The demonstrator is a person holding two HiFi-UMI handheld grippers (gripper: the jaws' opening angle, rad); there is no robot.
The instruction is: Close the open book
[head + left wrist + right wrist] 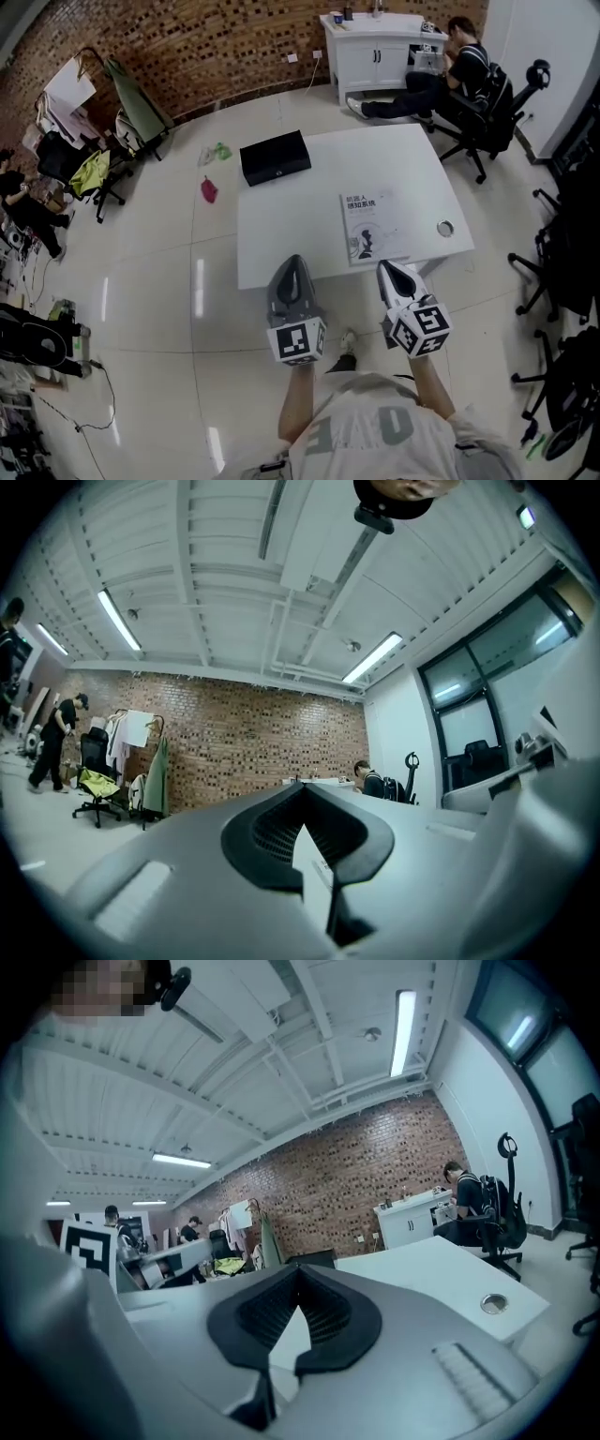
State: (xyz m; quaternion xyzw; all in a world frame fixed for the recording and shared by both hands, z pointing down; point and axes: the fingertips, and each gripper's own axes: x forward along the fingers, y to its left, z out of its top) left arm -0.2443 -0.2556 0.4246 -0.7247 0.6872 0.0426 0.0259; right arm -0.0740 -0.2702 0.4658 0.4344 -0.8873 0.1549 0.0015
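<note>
On the table's [281, 225] right half, close to its near edge, we see the book [373, 228] lying flat from the head view. Its long axis runs from the table's near edge toward the far edge, tipped only a touch. Just one printed panel faces up with no second leaf spread beside it, so we judge it may already be shut. At the near edge, the right gripper [389, 267] noses up to the book's near right corner, while the left gripper [292, 261] sits off to the book's left, clear of it. The right hand is plainly the nearer one. A black case [275, 157] rests on the table's far left part, and a small round insert [444, 228] on its right side.

Over to the left gripper view: the left gripper [302, 789] has its jaws pressed together with nothing between them, aimed across the table toward the brick wall. No book shows here.

Now the right gripper view: the right gripper [298, 1271] is likewise pressed together and empty. The table [441, 1269] stretches off to the right with the round insert [494, 1304] on it. The gripper's own body hides the book, which we judge to lie just ahead and below.
</note>
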